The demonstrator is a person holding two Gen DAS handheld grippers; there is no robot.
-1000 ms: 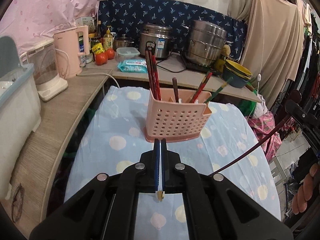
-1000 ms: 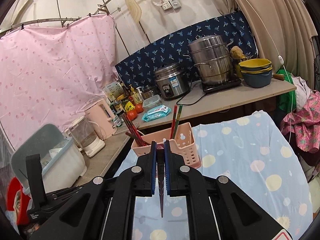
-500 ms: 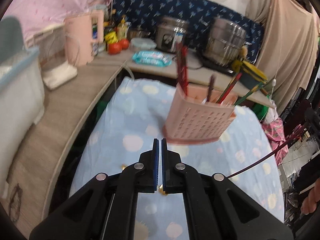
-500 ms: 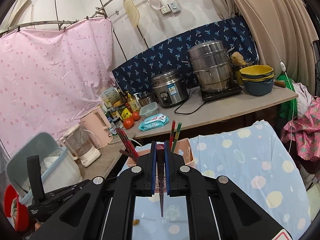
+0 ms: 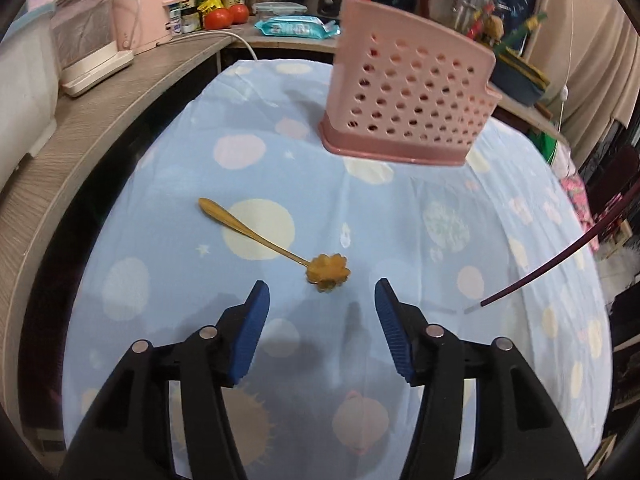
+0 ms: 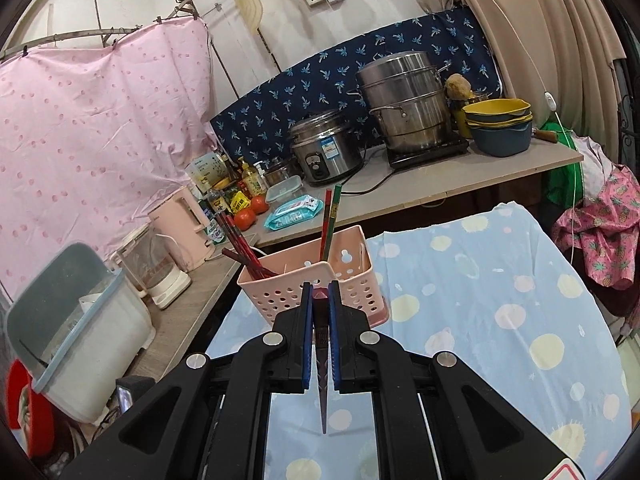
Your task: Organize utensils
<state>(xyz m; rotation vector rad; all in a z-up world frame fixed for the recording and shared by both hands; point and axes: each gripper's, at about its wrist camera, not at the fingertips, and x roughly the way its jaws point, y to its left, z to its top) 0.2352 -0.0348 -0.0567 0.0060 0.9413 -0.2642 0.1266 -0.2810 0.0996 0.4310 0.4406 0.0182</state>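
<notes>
On the blue spotted cloth covering the bench (image 5: 248, 168), in front of the pink perforated utensil basket (image 5: 408, 100), lies a slim gold spoon (image 5: 280, 246) with a flower-shaped bowl, handle angled away to the left of the basket. I judge it light, stiff and rather slippery metal, lying flat against soft fabric, so I would take it across the thin handle just behind the bowl, or pinch the bowl's edges. My left claw (image 5: 322, 300) hovers just short of the flower bowl, spread wide and released, touching nothing. My right claw (image 6: 320, 320) is clenched on a dark red chopstick (image 6: 322, 384), which runs back between its blue pads toward the camera, with the basket just beyond. That basket already holds several red and green chopsticks standing upright. In the left view the chopstick's far end hangs over the cloth, to the right of the spoon.
</notes>
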